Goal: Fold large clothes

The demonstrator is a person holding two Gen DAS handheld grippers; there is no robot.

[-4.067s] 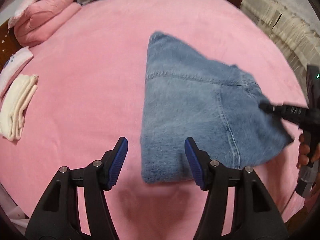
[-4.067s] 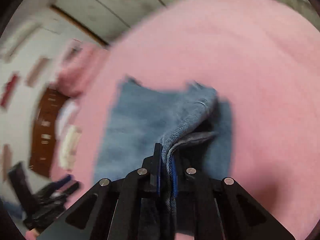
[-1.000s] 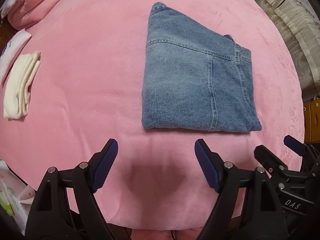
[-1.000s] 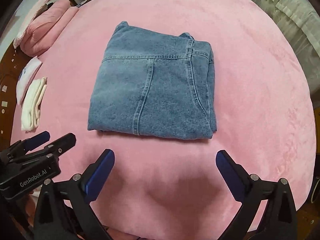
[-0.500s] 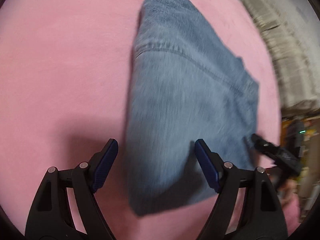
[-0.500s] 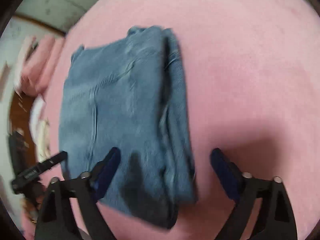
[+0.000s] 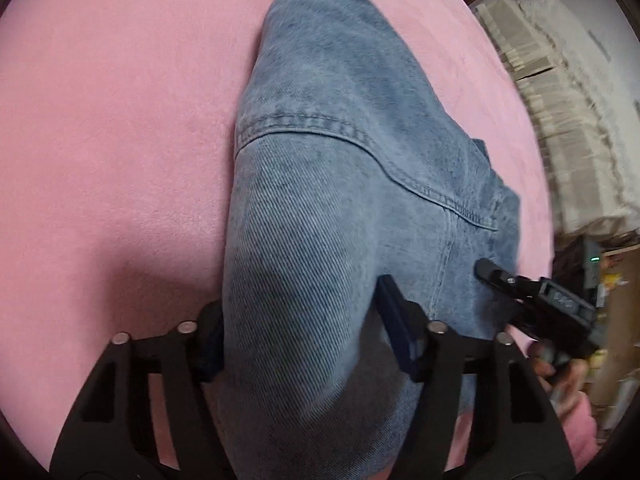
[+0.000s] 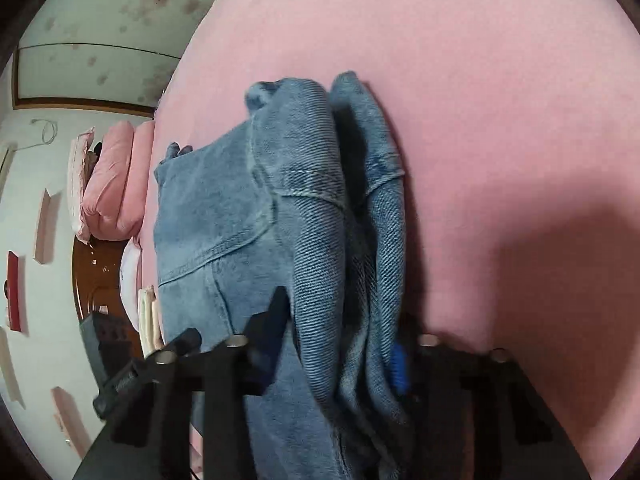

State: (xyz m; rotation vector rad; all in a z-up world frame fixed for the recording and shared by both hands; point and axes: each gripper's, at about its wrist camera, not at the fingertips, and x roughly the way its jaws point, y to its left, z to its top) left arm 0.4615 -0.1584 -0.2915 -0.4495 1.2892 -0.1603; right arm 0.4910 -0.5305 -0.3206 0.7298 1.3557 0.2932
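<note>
The folded blue denim garment (image 7: 340,184) lies on the pink bed cover (image 7: 112,120). My left gripper (image 7: 300,328) straddles its near left end, the thick fold filling the gap between the blue-padded fingers. My right gripper (image 8: 340,340) straddles the opposite end, with the stacked denim layers (image 8: 320,240) bunched between its fingers. The right gripper also shows in the left wrist view (image 7: 532,300), at the garment's right edge. The left gripper shows at the lower left of the right wrist view (image 8: 144,372).
Pink folded bedding (image 8: 116,184) and a cream folded cloth (image 8: 148,316) lie at the bed's far side. A wooden headboard (image 8: 96,280) and wall stand beyond. Pale ruffled bedding (image 7: 560,92) lies beyond the bed's right edge.
Both grippers have moved in from the bed's near edge onto the garment's two ends and narrowed around the folded denim, which now bulges up between the fingers.
</note>
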